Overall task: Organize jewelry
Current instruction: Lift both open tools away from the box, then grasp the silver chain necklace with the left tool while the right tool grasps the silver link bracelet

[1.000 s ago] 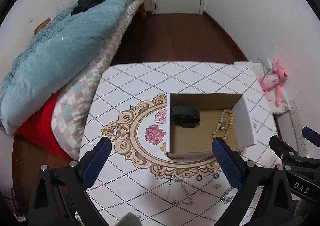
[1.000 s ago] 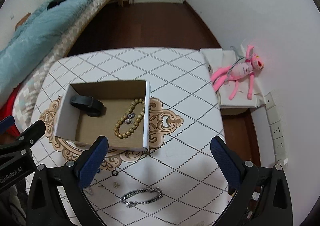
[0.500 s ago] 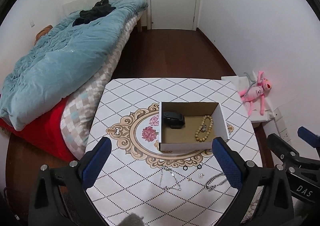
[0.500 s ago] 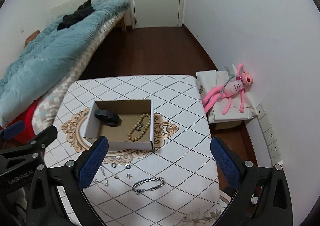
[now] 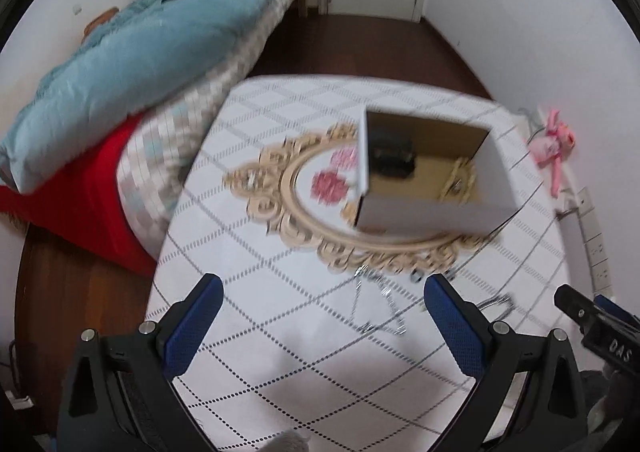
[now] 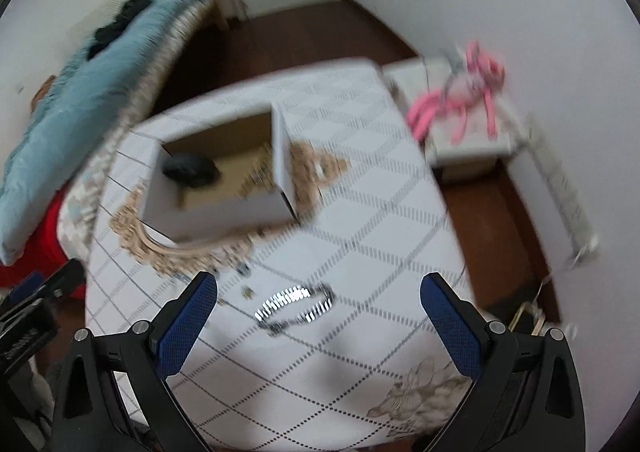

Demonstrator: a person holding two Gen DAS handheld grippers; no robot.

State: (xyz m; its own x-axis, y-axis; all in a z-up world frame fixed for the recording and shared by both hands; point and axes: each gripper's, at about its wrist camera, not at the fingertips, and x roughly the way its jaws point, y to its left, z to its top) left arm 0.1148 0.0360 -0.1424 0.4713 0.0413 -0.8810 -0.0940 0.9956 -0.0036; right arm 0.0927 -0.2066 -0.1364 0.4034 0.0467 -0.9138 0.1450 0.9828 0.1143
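An open cardboard box [image 5: 432,212] [image 6: 224,208] stands on the patterned table [image 5: 280,352]. Inside lie a black band [image 5: 390,156] [image 6: 190,172] and a wooden bead bracelet [image 5: 460,180] [image 6: 258,172]. A thin silver necklace [image 5: 378,308] and small rings [image 5: 418,274] lie in front of the box. A silver chain bracelet [image 6: 294,306] lies nearer, between my right gripper's fingers in view. My left gripper [image 5: 320,326] is open and empty above the table's near part. My right gripper [image 6: 320,326] is open and empty. Both views are motion-blurred.
A bed with a blue quilt [image 5: 140,52] and red sheet [image 5: 80,204] borders the table's left. A pink plush toy [image 6: 464,88] lies on a white box by the right wall. Wall sockets [image 5: 596,248] sit on the right. Wooden floor surrounds the table.
Both grippers rose away from the table, then dropped back toward it and tilted. The box and jewelry have not moved. Both grippers stay open.
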